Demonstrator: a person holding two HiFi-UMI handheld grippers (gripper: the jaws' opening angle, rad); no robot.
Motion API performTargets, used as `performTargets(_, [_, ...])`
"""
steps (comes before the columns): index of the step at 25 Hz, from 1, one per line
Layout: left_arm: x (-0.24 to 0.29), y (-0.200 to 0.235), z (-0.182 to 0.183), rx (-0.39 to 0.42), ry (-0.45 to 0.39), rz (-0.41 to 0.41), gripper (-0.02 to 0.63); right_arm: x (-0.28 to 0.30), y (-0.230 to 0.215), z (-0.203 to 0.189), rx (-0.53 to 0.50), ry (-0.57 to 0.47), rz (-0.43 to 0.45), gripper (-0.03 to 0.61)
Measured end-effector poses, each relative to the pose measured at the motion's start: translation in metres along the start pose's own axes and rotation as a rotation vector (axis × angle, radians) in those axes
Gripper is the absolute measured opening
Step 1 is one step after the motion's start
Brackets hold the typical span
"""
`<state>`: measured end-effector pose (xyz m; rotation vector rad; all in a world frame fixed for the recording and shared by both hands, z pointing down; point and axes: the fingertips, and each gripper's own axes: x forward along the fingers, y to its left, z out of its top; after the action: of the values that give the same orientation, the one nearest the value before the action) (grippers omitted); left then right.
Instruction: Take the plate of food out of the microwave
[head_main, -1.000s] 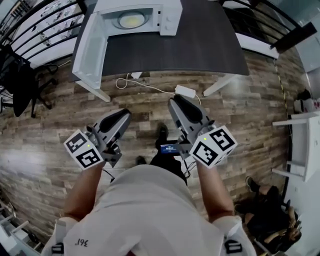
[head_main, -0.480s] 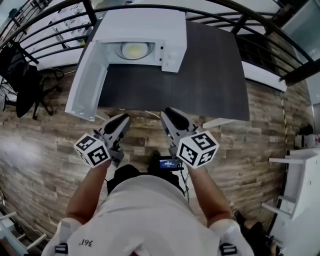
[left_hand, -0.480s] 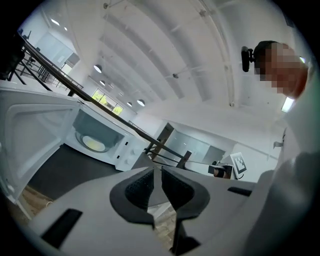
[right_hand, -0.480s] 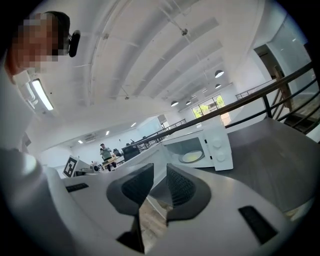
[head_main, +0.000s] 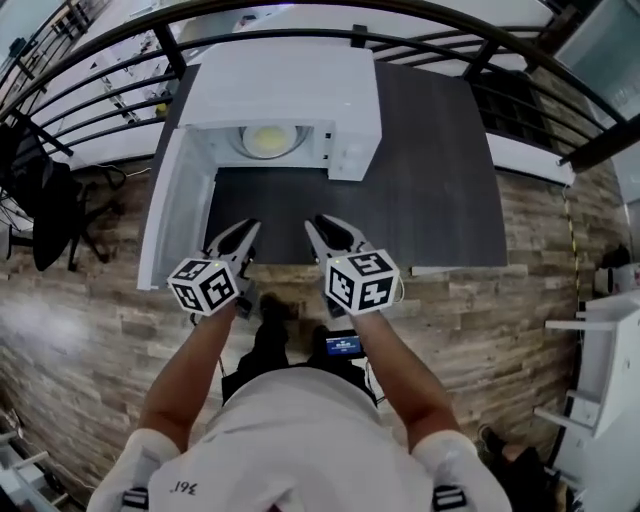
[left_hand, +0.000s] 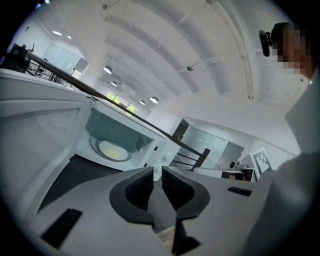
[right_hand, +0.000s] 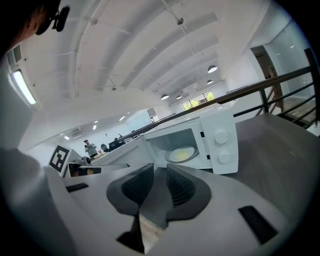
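A white microwave (head_main: 280, 85) stands at the back of a dark table (head_main: 430, 170), its door (head_main: 180, 215) swung open to the left. Inside lies a round plate of yellow food (head_main: 270, 140), also seen in the left gripper view (left_hand: 115, 149) and the right gripper view (right_hand: 181, 153). My left gripper (head_main: 247, 228) and right gripper (head_main: 318, 224) hover side by side at the table's near edge, well short of the microwave and pointing at it. Each stands open by a narrow gap, left gripper (left_hand: 157, 172) and right gripper (right_hand: 160, 170), with nothing between the pads.
A black railing (head_main: 300, 15) runs behind the table. A black chair (head_main: 40, 180) stands at the left and a white shelf unit (head_main: 600, 370) at the right on the wooden floor. The open door juts out past the table's left front corner.
Both grippers have moved forward from over the floor to the table's near edge. The microwave and plate have come closer in view. The jaws look unchanged.
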<state>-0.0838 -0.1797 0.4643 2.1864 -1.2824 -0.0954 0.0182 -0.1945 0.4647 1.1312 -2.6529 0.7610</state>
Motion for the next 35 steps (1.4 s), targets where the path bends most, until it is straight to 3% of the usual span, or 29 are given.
performTargets(5, [0.047,0.047,0.013,0.057,0.042,0.055,0.031,0.056,-0.026,0.003,0.032,0.015,-0.117,0.061])
performTargets(10, [0.081,0.081,0.024,0.082,0.073,0.029,0.031,0.113,-0.037,0.009,0.056,0.018,-0.216,0.061])
performTargets(17, [0.106,0.11,0.02,0.086,0.134,0.013,0.031,0.167,-0.046,0.014,-0.027,0.063,-0.311,0.061])
performTargets(21, [0.115,0.124,0.018,0.071,0.152,0.028,0.031,0.19,-0.047,0.012,-0.188,0.135,-0.305,0.061])
performTargets(28, [0.127,0.154,0.018,0.046,0.162,0.088,0.031,0.223,-0.064,-0.015,-0.655,0.316,-0.262,0.063])
performTargets(35, [0.139,0.168,0.019,-0.01,0.161,0.13,0.031,0.246,-0.073,-0.023,-0.874,0.392,-0.19,0.077])
